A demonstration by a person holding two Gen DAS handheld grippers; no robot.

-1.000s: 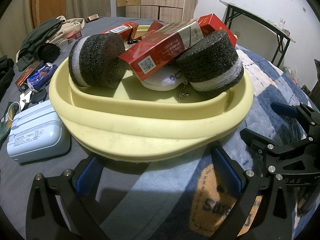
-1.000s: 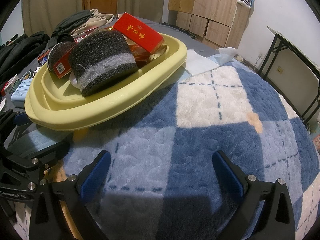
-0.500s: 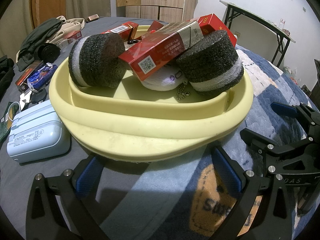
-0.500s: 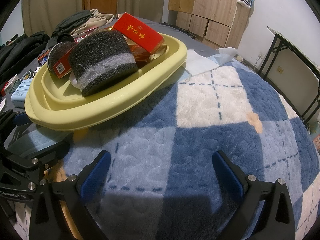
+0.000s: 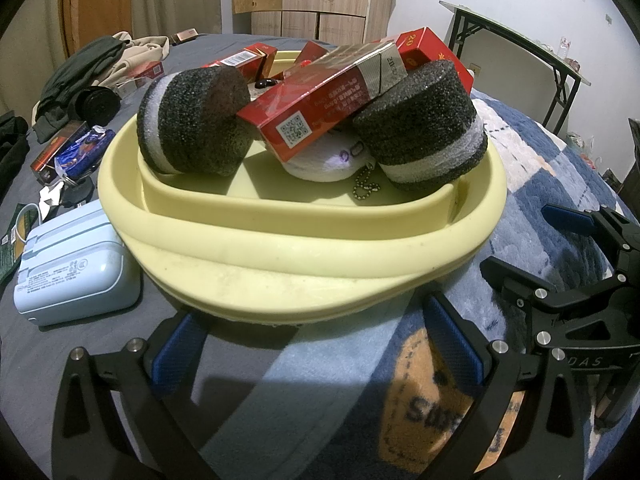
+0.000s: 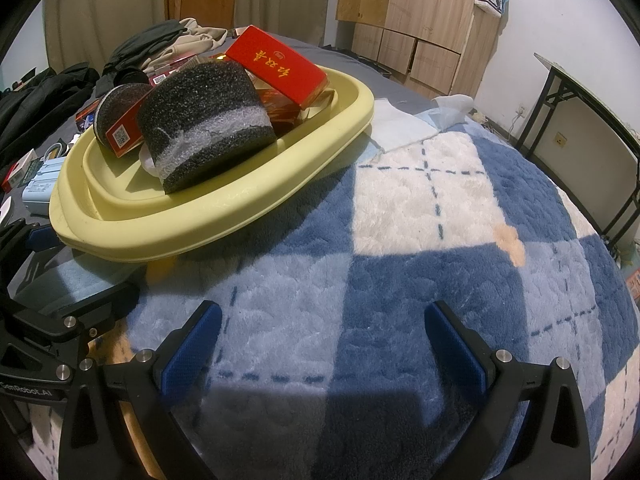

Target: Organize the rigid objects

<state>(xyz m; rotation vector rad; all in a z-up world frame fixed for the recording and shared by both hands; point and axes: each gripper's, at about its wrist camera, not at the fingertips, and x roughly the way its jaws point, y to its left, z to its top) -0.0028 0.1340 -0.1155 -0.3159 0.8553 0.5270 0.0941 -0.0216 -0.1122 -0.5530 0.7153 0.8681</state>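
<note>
Yellow tray (image 5: 304,248) looked stiff but top-heavy with loose foam (image 5: 420,136) and boxes (image 5: 320,100); rim grip advised, both grippers (image 5: 316,344) (image 6: 320,344) wide, empty.

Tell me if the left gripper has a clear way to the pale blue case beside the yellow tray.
Probably yes. The left gripper is open and empty, and the blue case lies uncovered on the grey sheet, left of the tray. Nothing sits between them; the gripper now faces the tray, so it must swing left.
</note>
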